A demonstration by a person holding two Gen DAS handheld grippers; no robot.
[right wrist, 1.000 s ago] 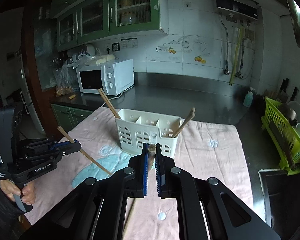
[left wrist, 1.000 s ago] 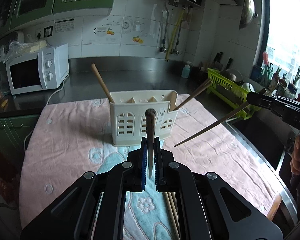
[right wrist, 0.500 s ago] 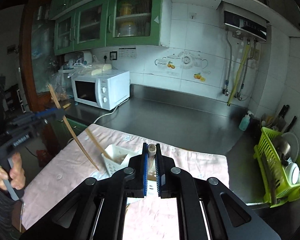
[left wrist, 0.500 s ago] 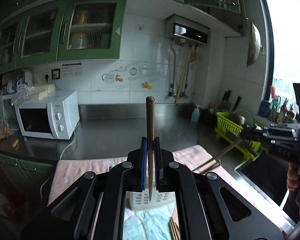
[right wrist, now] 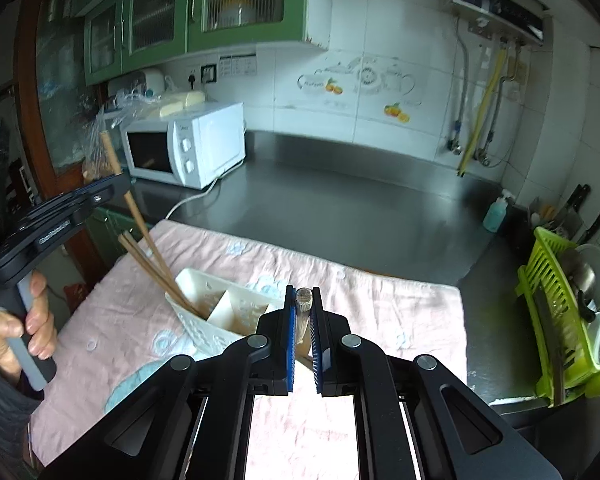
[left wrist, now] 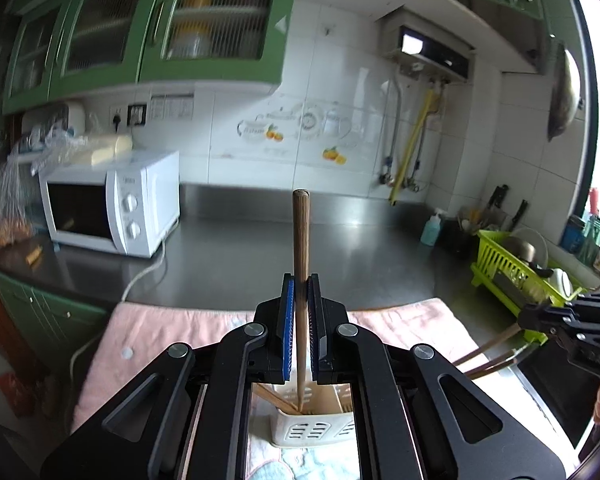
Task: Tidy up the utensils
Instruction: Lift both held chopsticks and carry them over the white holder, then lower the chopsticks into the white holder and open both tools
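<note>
Chopsticks are being carried, one clamped in each closed gripper, above the white caddy [right wrist: 216, 312] standing on the pink cloth [right wrist: 380, 300]. The left gripper [left wrist: 300, 300] is pinching its chopstick [left wrist: 300, 240] upright, tip apparently entering a compartment holding another stick. The right gripper [right wrist: 302, 308] is squeezing its chopstick [right wrist: 303, 300]. Advice: be keeping each stick steep, lowering it until the tip is inside, then releasing. The microwave [right wrist: 188, 144] is bearing a small, unreadable badge.
</note>
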